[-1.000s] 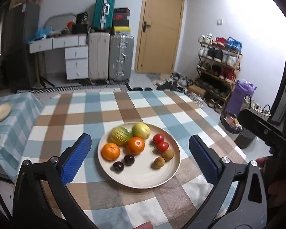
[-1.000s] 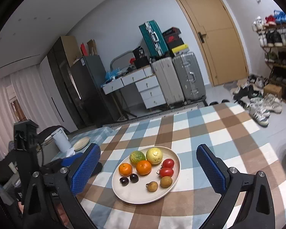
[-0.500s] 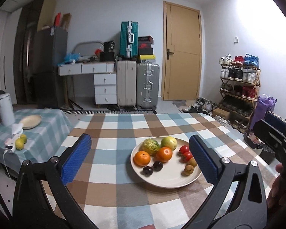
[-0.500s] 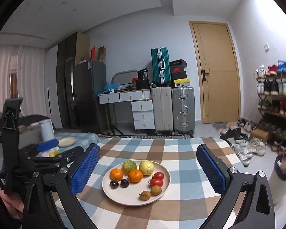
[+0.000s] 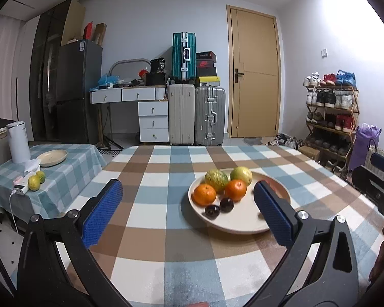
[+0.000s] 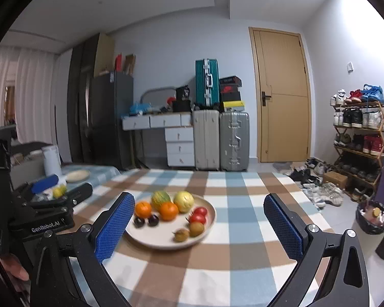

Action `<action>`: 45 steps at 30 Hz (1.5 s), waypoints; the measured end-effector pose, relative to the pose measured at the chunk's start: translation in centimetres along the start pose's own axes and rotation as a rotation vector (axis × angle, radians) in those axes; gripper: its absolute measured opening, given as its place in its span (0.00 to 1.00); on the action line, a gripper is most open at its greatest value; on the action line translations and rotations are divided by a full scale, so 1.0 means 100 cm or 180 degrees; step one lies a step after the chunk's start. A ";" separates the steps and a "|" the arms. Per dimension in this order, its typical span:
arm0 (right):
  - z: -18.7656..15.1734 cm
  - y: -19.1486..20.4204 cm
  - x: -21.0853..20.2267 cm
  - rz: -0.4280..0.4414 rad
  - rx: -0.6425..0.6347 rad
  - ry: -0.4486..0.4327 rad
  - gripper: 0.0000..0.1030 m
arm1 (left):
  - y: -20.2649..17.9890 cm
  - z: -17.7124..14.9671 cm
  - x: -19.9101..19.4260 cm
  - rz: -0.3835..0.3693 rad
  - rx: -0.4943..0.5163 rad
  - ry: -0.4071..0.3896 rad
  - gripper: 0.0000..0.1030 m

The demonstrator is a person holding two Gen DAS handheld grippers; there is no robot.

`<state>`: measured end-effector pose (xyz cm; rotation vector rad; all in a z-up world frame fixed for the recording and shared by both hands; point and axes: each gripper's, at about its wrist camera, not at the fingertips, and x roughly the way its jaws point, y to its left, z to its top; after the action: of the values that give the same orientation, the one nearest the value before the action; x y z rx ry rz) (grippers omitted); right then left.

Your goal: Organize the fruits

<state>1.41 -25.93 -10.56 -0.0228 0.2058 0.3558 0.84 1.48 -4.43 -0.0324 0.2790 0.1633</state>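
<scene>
A cream plate [image 5: 243, 223] [image 6: 151, 241] sits on the checked table and holds two oranges [image 5: 204, 194], two green-yellow fruits [image 5: 216, 179], two dark plums [image 5: 212, 210], two red tomatoes [image 6: 199, 215] and two brown fruits [image 6: 196, 228]. My left gripper [image 5: 188, 215] is open and empty, low over the table, left of the plate; its right finger hides the tomatoes. My right gripper [image 6: 199, 230] is open and empty, just in front of the plate. The left gripper's body also shows in the right wrist view [image 6: 46, 220].
A side table [image 5: 64, 176] at left carries a shallow plate [image 5: 51, 157], a white kettle [image 5: 18, 142], two small green-yellow fruits [image 5: 37, 180] and a white device. Suitcases, drawers, a door and a shoe rack [image 5: 330, 120] stand behind. A bin [image 6: 371, 217] is at right.
Both grippers have dropped lower and tilted up toward level. The left one has shifted left, so the plate now sits to its right. Both stay open.
</scene>
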 end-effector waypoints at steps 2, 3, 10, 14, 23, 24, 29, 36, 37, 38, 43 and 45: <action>-0.003 0.000 0.003 -0.0034 -0.0027 0.0029 1.00 | -0.001 -0.002 0.004 -0.0025 0.0002 0.0035 0.99; -0.004 -0.001 0.004 -0.0042 -0.0008 0.0045 1.00 | -0.001 -0.003 0.004 0.0008 -0.0007 0.0015 0.99; -0.012 -0.003 0.012 -0.0105 0.0003 0.0093 1.00 | -0.002 -0.005 0.009 -0.0061 -0.0043 0.0074 0.99; -0.013 -0.001 0.022 -0.0123 -0.0021 0.0220 1.00 | -0.005 -0.005 0.014 -0.0064 0.0003 0.0132 0.99; -0.015 -0.004 0.028 -0.0161 -0.0002 0.0309 1.00 | -0.007 -0.005 0.018 -0.0106 0.0043 0.0139 0.99; -0.015 -0.004 0.029 -0.0155 -0.0008 0.0313 1.00 | -0.008 -0.005 0.018 -0.0103 0.0039 0.0137 0.99; -0.014 -0.006 0.028 -0.0134 0.0013 0.0314 1.00 | -0.008 -0.005 0.018 -0.0104 0.0039 0.0138 0.99; -0.015 -0.006 0.029 -0.0105 -0.0001 0.0310 1.00 | -0.008 -0.006 0.019 -0.0104 0.0040 0.0136 0.99; -0.015 -0.005 0.029 -0.0106 -0.0008 0.0307 1.00 | -0.008 -0.006 0.019 -0.0103 0.0039 0.0137 0.99; -0.015 -0.005 0.029 -0.0106 -0.0008 0.0308 1.00 | -0.008 -0.006 0.019 -0.0103 0.0039 0.0137 0.99; -0.016 -0.004 0.029 -0.0105 -0.0006 0.0308 1.00 | -0.008 -0.005 0.018 -0.0104 0.0039 0.0135 0.99; -0.015 -0.005 0.029 -0.0105 -0.0009 0.0307 1.00 | -0.008 -0.005 0.018 -0.0104 0.0039 0.0135 0.99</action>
<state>3.89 -25.47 -12.66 -0.0460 0.3001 0.3224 2.52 0.98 -5.42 -0.0282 0.3217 0.1286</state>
